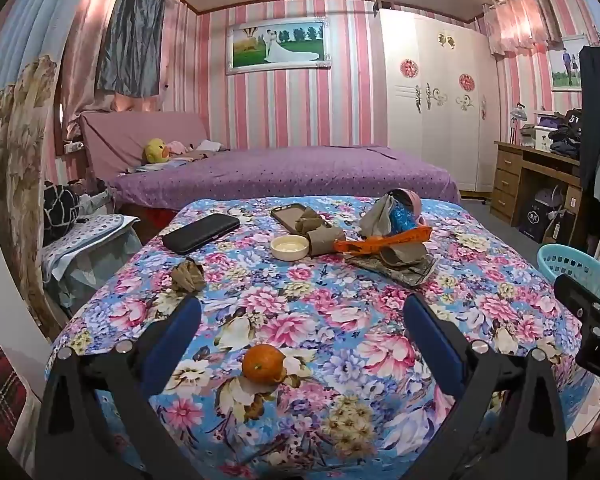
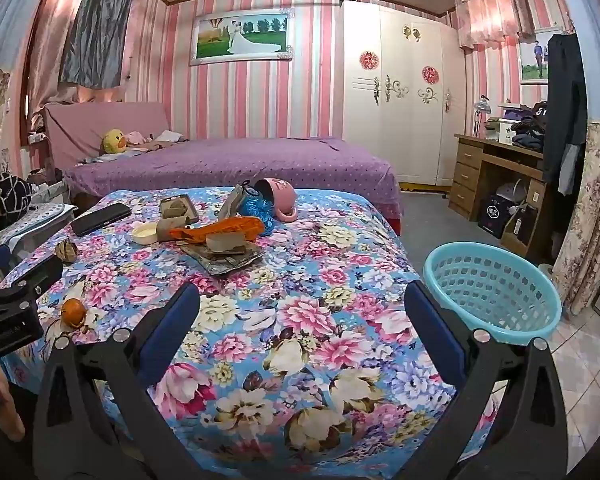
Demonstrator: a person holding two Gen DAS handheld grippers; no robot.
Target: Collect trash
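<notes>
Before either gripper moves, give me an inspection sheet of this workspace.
Surface: table under a floral cloth.
Job's things: crumpled paper, orange wrapper, cardboard scraps; blue basket beside the table's right edge.
Clutter: orange, black phone, white dish, tipped pink mug.
Grippers: left gripper and right gripper open, holding nothing.
Cables: nothing seen.
Surroundings: purple bed, white wardrobe, wooden desk.
</notes>
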